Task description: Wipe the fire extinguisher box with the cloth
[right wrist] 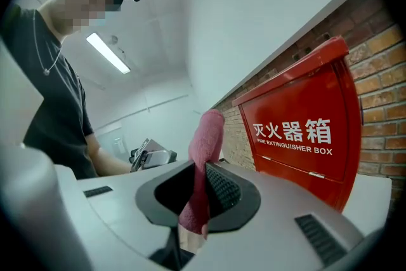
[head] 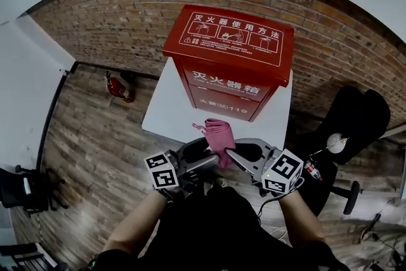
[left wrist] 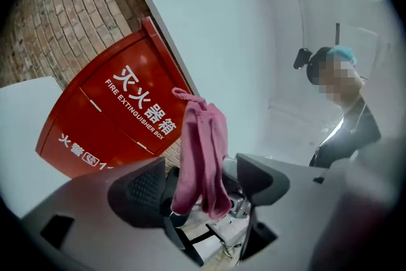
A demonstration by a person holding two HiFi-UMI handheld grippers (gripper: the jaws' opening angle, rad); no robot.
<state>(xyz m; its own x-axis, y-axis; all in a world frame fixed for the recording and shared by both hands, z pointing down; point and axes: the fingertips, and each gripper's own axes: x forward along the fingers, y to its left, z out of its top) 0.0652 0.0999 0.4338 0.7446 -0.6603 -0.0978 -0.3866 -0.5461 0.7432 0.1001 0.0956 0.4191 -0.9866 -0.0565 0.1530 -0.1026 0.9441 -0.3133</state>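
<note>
The fire extinguisher box [head: 228, 41] looks like glossy painted metal; the cloth [head: 219, 136] is soft, matt fabric; the counter [head: 166, 112] is smooth; the wall [head: 127, 3] is rough brick.

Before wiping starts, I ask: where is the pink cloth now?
In the head view the pink cloth is at centre, pinched by the right hand-held gripper, in front of the red fire extinguisher box.

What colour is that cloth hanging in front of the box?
The cloth is pink, clearest in the left gripper view.

We could not read the fine print atop the red metal fire extinguisher box [head: 229, 35]. A red object [head: 119, 87] by the brick wall [head: 114, 3] was too small to name.
</note>
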